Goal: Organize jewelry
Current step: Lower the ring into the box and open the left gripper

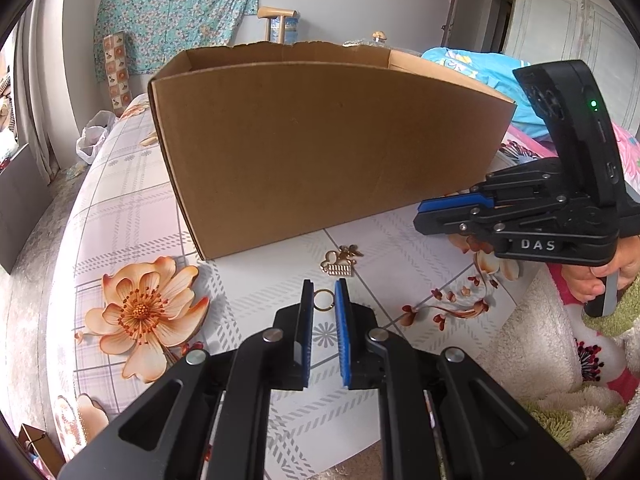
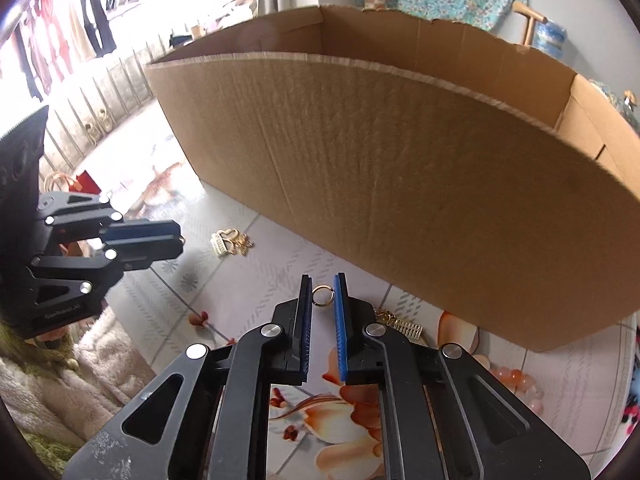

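Left hand-held gripper pinching gold ring, cardboard box wall just beyond

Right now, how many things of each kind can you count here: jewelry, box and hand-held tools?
Gold rings: 2, one at the tips of each tool
Gold charm clusters: 2
Cardboard box: 1
Tools: 2, left tool and right tool
Total: 7

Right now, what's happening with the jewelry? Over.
Left tool shut on small gold ring. Right tool shut on second small gold ring. Gold charms loose before brown cardboard box.
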